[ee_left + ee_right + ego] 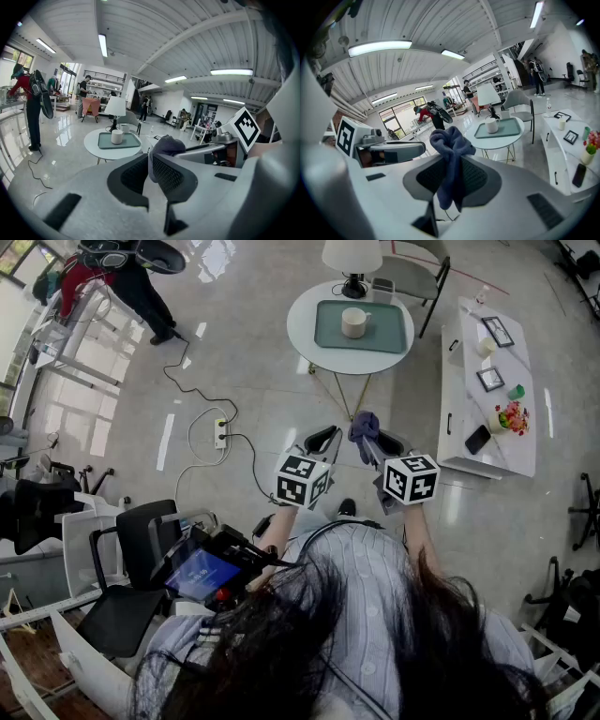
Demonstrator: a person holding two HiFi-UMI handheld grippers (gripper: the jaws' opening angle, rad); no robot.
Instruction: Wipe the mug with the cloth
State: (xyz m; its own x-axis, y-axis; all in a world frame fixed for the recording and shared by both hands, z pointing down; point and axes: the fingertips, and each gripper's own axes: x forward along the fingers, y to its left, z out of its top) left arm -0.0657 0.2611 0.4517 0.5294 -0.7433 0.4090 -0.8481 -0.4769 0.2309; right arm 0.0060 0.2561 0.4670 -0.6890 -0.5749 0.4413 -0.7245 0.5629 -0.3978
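A white mug (353, 322) stands on a green tray (389, 334) on a round white table (305, 324), well ahead of both grippers. My right gripper (367, 442) is shut on a blue-purple cloth (364, 425) that bunches above its jaws and hangs below them. The right gripper view shows the cloth (450, 140) pinched in the gripper (451, 164), with the mug (491, 124) beyond. My left gripper (323, 440) is beside it, jaws together and empty. In the left gripper view the gripper (150, 164) points toward the mug (116, 136), and the cloth (168, 144) shows at right.
A lamp (352, 257) and a grey chair (412, 277) stand behind the table. A long white cabinet (487, 427) at right carries frames, a phone and flowers. A power strip with cables (220, 434) lies on the floor at left. A person (131, 282) stands far left.
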